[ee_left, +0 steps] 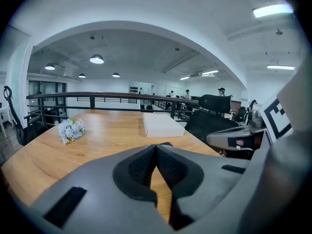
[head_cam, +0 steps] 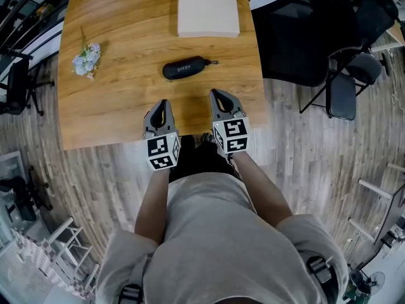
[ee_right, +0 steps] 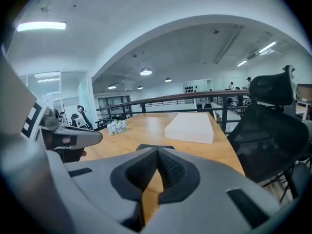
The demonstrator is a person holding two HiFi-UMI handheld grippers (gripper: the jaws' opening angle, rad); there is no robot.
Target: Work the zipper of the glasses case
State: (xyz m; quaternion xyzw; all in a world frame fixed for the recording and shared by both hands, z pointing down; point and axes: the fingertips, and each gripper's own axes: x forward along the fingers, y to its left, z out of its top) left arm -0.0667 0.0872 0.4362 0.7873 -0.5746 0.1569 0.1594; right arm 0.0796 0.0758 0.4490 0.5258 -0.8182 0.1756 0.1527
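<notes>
1. Lying mid-bench point(head_cam: 120, 116), the case point(head_cam: 185, 68) looks closed, its pull at the right end.
2. Left claw point(head_cam: 161, 104): clenched, empty, on the near side of the case and apart from it.
3. Right claw point(head_cam: 216, 94): clenched, empty, beside the left.
4. Box point(head_cam: 207, 8) at the far edge; flowers point(head_cam: 86, 59) far left.

3 things lie on the wooden table point(head_cam: 126, 113): a black glasses case point(head_cam: 185, 68) in the middle, a white box point(head_cam: 207, 8) farther back, pale flowers point(head_cam: 87, 58) on the left.
</notes>
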